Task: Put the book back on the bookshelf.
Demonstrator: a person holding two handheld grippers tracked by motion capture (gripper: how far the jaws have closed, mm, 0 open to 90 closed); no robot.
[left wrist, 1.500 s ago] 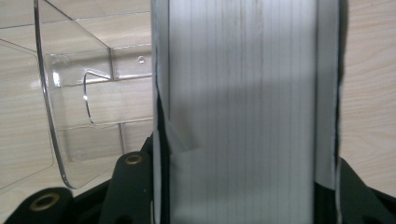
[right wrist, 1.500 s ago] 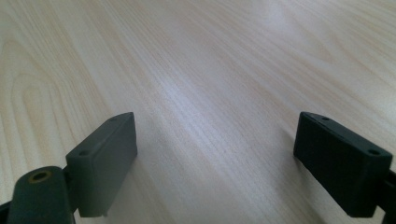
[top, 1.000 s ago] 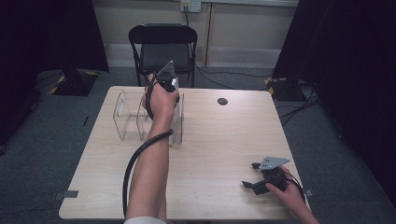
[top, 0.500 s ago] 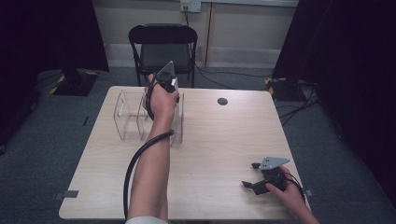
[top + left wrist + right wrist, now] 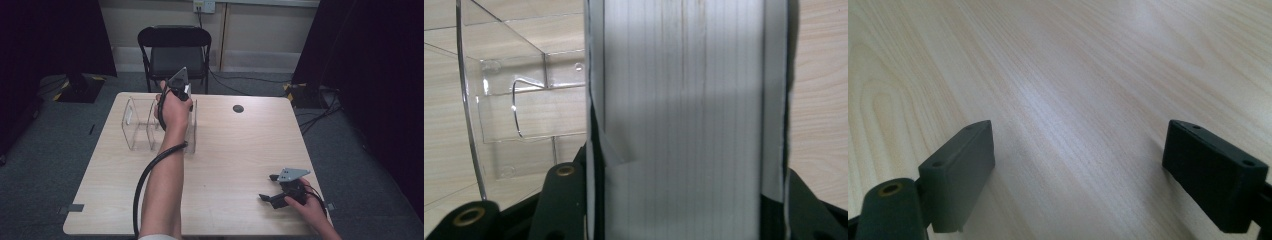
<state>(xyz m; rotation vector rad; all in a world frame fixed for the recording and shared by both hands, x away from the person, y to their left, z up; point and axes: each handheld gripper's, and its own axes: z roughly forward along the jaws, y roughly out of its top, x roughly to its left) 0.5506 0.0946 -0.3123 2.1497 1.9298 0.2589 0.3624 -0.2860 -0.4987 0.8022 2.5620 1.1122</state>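
Gripping a white, book-like block (image 5: 684, 120) between its jaws, the left tool (image 5: 179, 90) holds it over the clear acrylic rack (image 5: 137, 125) at the far left of the table (image 5: 235, 150). The block is at the rack's right end, beside a clear divider (image 5: 514, 115); whether it already touches the base I cannot tell. The right tool (image 5: 274, 189) rests open on the table, holding nothing. A tilted block could catch a wall and push the light rack away.
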